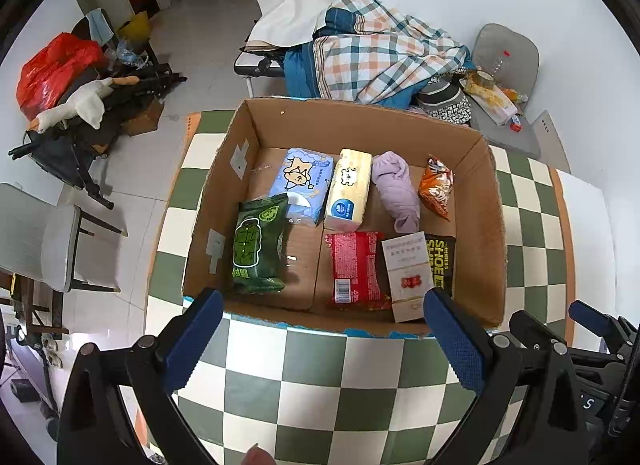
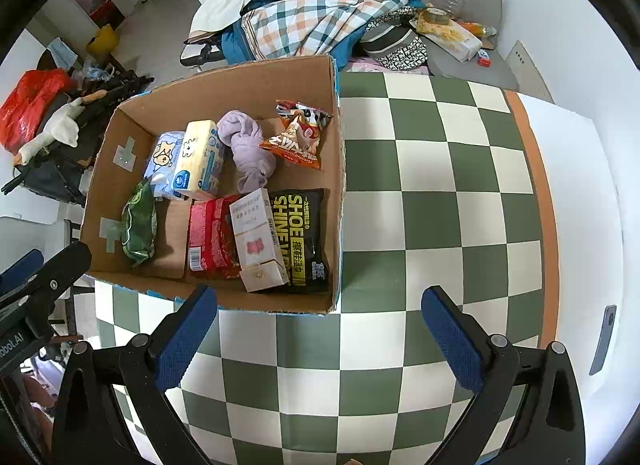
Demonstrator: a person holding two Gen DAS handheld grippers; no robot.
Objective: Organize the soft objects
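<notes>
Cardboard box (image 1: 494, 233) sits on green-checked table (image 1: 336, 381) near plaid blanket (image 1: 384, 61).

A green-and-white checkered table (image 2: 440, 193) carries one open cardboard box (image 2: 338, 185).

The cardboard box (image 1: 494, 233) stands on the checked table (image 1: 328, 381). Inside the box, the far row holds, left to right, two tissue packs (image 1: 306, 181) side by side, a knotted cloth (image 1: 396, 189) and a snack bag (image 1: 436, 189). The near row holds a pouch (image 1: 258, 243), a flat packet (image 1: 354, 269), a carton (image 1: 408, 273) and a wipes pack (image 1: 444, 261) partly under the carton.
</notes>
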